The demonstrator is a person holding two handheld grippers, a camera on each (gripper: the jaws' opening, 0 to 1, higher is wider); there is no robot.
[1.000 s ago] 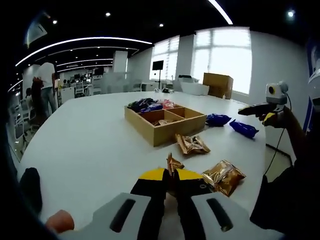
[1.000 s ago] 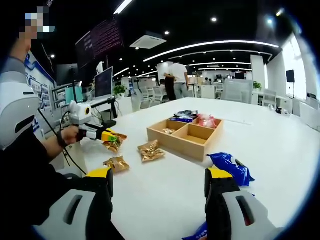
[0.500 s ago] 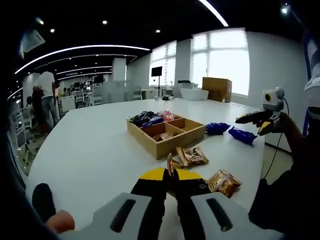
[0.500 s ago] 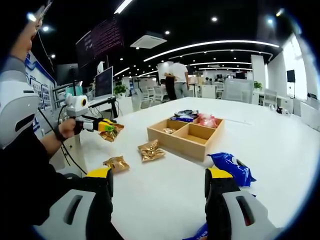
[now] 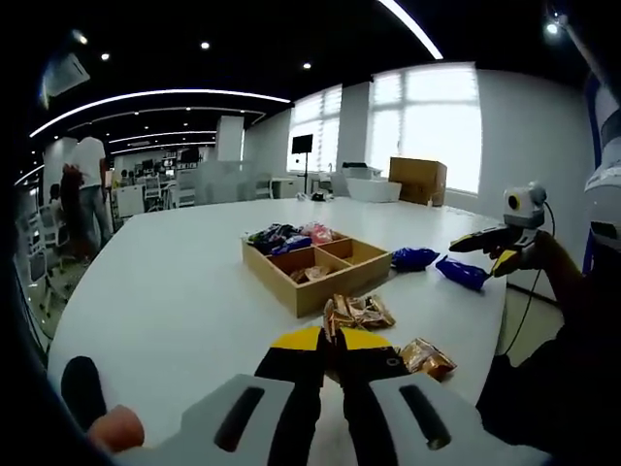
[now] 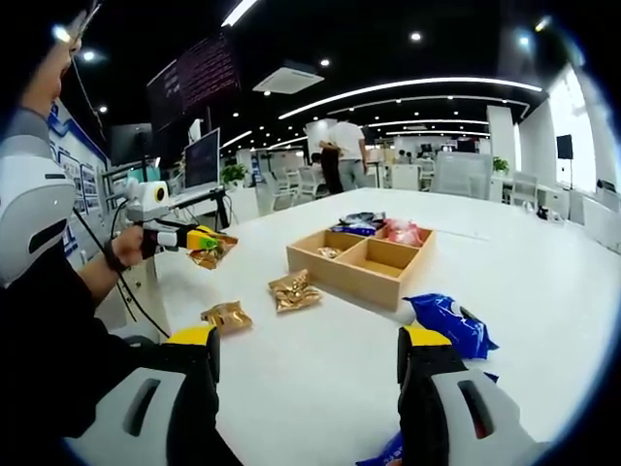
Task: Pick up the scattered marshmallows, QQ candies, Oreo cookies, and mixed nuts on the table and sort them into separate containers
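Observation:
My left gripper (image 5: 330,335) is shut on a gold snack packet (image 5: 336,313), held in the air above the white table (image 5: 175,291). In the right gripper view that same gripper (image 6: 199,240) hangs at the left with the packet (image 6: 209,256) under its tips. My right gripper (image 6: 306,345) is open and holds nothing; just ahead of its right jaw lies a blue packet (image 6: 446,325). The wooden four-compartment tray (image 5: 291,291) (image 6: 342,275) holds dark blue, pink and gold packets. Two gold packets (image 6: 294,291) (image 6: 225,316) lie on the table in front of it.
Further blue packets (image 5: 414,257) (image 5: 463,274) lie to the right of the tray, near my right gripper (image 5: 485,238). Loose gold packets (image 5: 367,311) (image 5: 427,357) sit near the table's edge. A person (image 5: 87,175) stands far back by desks; a cardboard box (image 5: 417,180) is near the window.
My left gripper has risen and drawn back a little with the gold packet in it. The right gripper has stayed still and open.

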